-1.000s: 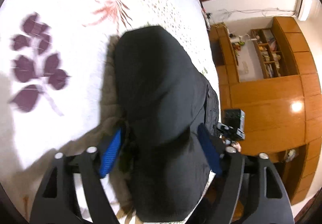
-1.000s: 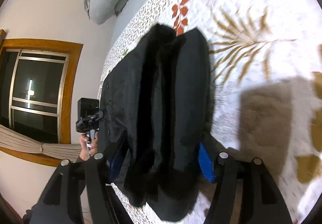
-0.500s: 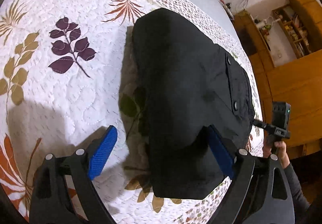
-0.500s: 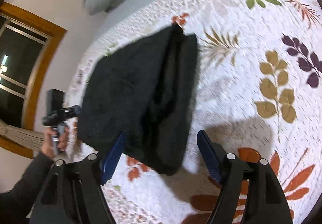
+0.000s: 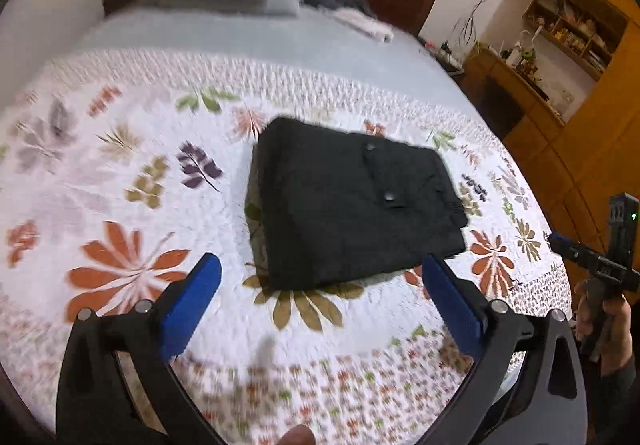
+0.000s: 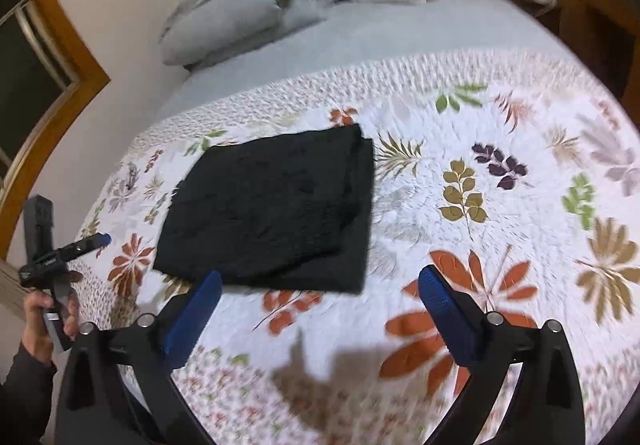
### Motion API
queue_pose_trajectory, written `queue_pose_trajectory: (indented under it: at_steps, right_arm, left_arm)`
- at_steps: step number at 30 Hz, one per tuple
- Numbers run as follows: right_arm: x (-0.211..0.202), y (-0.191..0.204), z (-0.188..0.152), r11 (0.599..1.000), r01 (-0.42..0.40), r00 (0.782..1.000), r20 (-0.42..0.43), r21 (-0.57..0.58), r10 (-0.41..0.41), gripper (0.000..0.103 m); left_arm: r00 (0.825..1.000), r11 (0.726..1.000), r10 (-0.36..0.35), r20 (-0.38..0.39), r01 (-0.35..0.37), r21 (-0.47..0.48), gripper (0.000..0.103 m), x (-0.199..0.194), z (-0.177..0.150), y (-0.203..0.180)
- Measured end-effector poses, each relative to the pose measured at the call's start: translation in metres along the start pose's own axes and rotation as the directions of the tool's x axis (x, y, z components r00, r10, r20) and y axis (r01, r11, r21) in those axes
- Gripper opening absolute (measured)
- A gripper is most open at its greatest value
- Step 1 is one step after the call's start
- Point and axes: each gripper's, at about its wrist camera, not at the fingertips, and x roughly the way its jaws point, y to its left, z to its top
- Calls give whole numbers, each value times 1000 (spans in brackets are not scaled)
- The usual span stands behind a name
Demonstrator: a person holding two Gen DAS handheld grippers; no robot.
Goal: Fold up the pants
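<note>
Folded black pants (image 5: 352, 205) lying flat on the floral quilt (image 5: 120, 205) of the bed. Left gripper (image 5: 320, 297) and right gripper (image 6: 318, 299), jaws spread and empty (both clear of the cloth). Risk: a stray jaw snagging the near edge would undo the fold.

Bare quilt (image 5: 120, 205) around pants (image 5: 352, 205)

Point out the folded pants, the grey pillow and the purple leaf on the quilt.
pants (image 5: 344, 201), left wrist view, middle of the top layer.
pillow (image 6: 236, 9), right wrist view, middle of its side.
purple leaf (image 6: 498, 165), right wrist view, centre of the sprig.
</note>
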Motion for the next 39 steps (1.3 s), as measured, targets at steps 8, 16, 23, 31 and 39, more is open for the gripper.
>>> queue_pose_trajectory:
  at_steps: [8, 16, 23, 31, 39]
  right_arm:
    - [-72, 32, -62, 993, 105, 994, -20, 49, -104, 100]
    - [-134, 35, -107, 973, 183, 983, -55, 138, -177, 100]
    - [-202, 88, -119, 975, 218, 968, 114, 46, -222, 100]
    - [-238, 160, -124, 966, 240, 957, 191, -98, -218, 100]
    - [-242, 183, -135, 962, 237, 959, 195, -136, -208, 100]
  left_arm:
    - [966, 979, 202, 164, -204, -4, 100, -121, -48, -22]
    - [937, 962, 273, 219, -273, -34, 100, -195, -86, -44]
    - [919, 948, 299, 257, -317, 31, 100, -233, -108, -112]
    - [925, 953, 293, 242, -302, -3, 100, -252, -119, -148]
    - [927, 953, 300, 227, -303, -21, 100, -259, -115, -152]
